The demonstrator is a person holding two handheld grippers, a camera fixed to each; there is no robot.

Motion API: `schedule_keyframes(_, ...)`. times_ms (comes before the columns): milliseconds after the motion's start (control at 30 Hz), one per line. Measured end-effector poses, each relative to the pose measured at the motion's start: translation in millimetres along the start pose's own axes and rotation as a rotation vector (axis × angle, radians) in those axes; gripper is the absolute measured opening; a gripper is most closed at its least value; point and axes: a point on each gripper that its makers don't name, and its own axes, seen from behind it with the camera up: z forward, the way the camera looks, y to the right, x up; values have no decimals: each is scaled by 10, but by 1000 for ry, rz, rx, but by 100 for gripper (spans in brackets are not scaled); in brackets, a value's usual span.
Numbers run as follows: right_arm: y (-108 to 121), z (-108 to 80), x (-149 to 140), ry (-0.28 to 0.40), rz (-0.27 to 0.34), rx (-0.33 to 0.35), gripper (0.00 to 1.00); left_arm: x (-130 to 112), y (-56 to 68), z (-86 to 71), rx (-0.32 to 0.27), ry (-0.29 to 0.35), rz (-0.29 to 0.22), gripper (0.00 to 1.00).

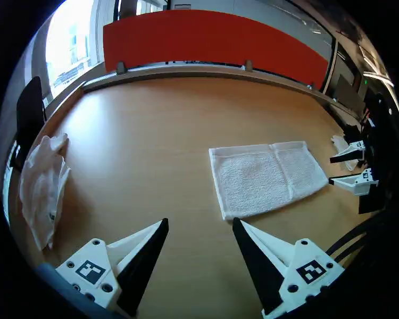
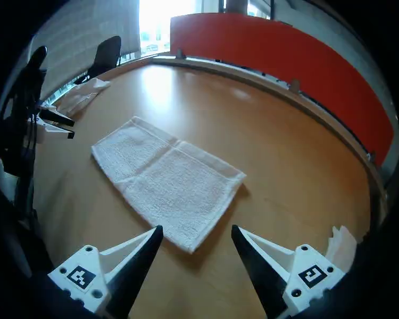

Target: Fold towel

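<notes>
Logged towel lying flat on table: white, rectangular, one crease line across it, near table ctr. Found left gripper spread wide, empty, one fingertip just beside towel's near corner, over bare wood. Found right gripper likewise spread, empty, towel's opposite corner lying btwn its fingers; cannot tell whether touching. Saw grippers facing each other w/ towel btwn them. Noted crumpled white cloth at table edge, well apart from towel; red partition along far side; black chair by window.
</notes>
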Motion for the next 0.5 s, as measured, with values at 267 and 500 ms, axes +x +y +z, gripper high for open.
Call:
schedule_keyframes(267,-43,42,-158,-33,-16,14,99,-22,-25,-31,3,-3,-4,89)
schedule_keyframes(500,-37,71,-251,-55,-11,26,88,-55,-41,-47,1,-10,-5,89)
